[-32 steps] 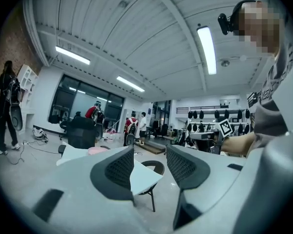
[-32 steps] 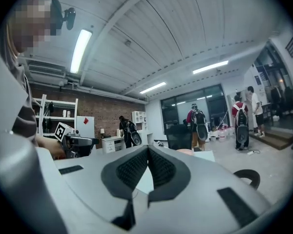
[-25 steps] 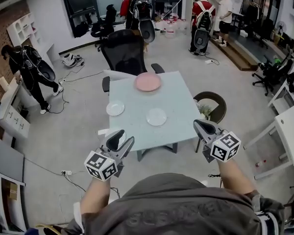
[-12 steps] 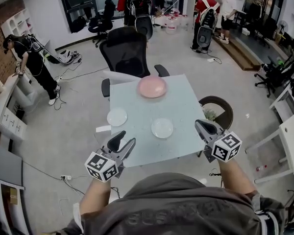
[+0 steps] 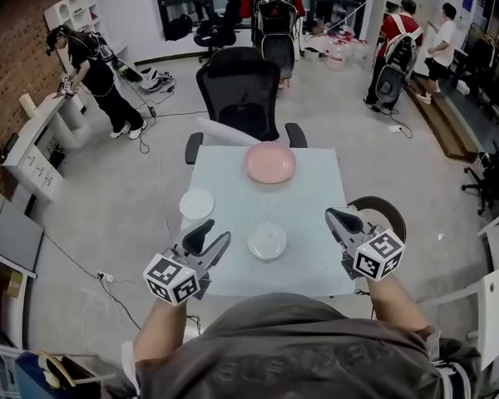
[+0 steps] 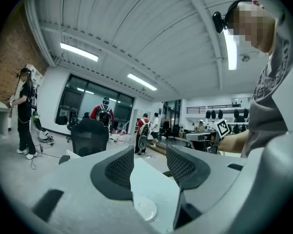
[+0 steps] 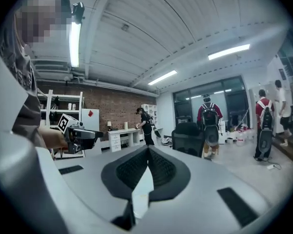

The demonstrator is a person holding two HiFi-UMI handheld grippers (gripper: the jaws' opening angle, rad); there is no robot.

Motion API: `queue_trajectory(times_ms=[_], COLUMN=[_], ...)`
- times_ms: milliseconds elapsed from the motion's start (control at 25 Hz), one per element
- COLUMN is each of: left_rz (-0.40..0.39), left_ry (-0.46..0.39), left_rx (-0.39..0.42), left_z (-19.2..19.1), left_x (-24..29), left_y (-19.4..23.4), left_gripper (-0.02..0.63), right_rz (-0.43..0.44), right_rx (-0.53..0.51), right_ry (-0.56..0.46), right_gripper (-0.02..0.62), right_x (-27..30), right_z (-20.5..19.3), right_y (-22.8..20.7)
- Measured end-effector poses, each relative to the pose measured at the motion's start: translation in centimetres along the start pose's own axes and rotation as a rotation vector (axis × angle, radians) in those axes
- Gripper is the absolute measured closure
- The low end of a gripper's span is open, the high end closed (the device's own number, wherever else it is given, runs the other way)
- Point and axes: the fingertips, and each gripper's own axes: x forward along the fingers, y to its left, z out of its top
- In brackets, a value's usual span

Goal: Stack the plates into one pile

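Three plates lie apart on the pale blue table (image 5: pixel 308 189): a large pink plate (image 5: pixel 270 162) at the far side, a small white plate (image 5: pixel 197 204) at the left, and a clear plate (image 5: pixel 268 241) near the front. My left gripper (image 5: pixel 209 235) hovers open over the front left corner, just left of the clear plate. In the left gripper view its jaws (image 6: pixel 149 162) stand apart, with a plate (image 6: pixel 146 208) on the table below them. My right gripper (image 5: pixel 334 216) is shut and empty at the table's front right edge; its jaws (image 7: pixel 147 152) meet at the tips.
A black office chair (image 5: pixel 241 90) stands at the table's far side and a round dark stool (image 5: pixel 384 210) at its right. White shelving (image 5: pixel 33 156) lines the left wall. Several people stand in the background, one person (image 5: pixel 91 73) at the left.
The table and plates have come closer in view, so both grippers now reach over its front edge. The left jaws stay open and the right jaws stay shut.
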Motion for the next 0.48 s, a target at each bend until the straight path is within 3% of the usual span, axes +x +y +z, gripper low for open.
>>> queue_trajectory(times_ms=[240, 480], left_rz=[0.063, 0.076], left_ry=[-0.002, 0.003], left_rx=[-0.033, -0.033], left_z=[-0.8, -0.6], left_x=[2.9, 2.5], left_y=[-0.5, 3.8], left_gripper=[0.416, 0.416], right_rz=[0.077, 0.058], right_rx=[0.003, 0.021], right_ry=[0.007, -0.007], right_gripper=[0.601, 0.601], right_x=[1.8, 4.8], right_z=[-0.8, -0.9], right_y=[-3.7, -4.0])
